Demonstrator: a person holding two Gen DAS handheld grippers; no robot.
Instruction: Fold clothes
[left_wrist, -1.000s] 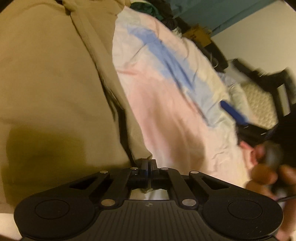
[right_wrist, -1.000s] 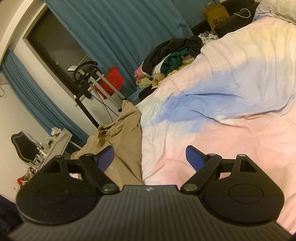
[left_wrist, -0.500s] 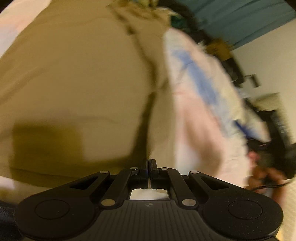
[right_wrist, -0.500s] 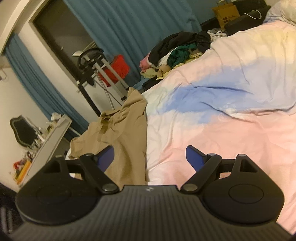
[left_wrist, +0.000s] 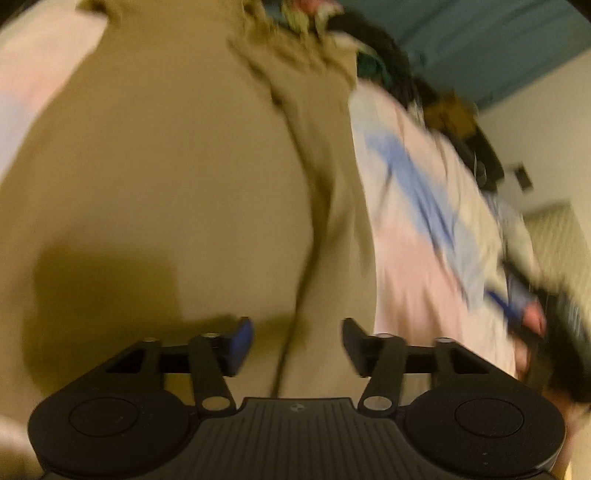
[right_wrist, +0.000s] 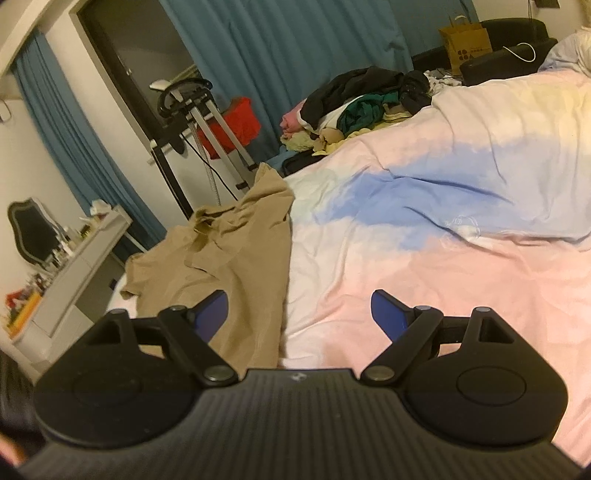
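Observation:
A tan garment (left_wrist: 166, 177) lies spread on the bed and fills most of the blurred left wrist view. My left gripper (left_wrist: 295, 345) is open just above it, holding nothing; a fold edge of the cloth runs between its fingers. In the right wrist view the same tan garment (right_wrist: 229, 251) lies rumpled at the bed's left edge. My right gripper (right_wrist: 298, 314) is open and empty above the bedcover, its left finger over the garment's near end.
The bed has a pink, white and blue cover (right_wrist: 443, 221). A pile of other clothes (right_wrist: 362, 103) lies at its far end. A white dresser (right_wrist: 85, 258) stands left of the bed, with an exercise machine (right_wrist: 192, 110) and blue curtains beyond.
My left gripper was shut on the garment's edge and has opened, letting the cloth go. The garment now lies flatter on the bed. The right gripper has stayed open and drifted slightly.

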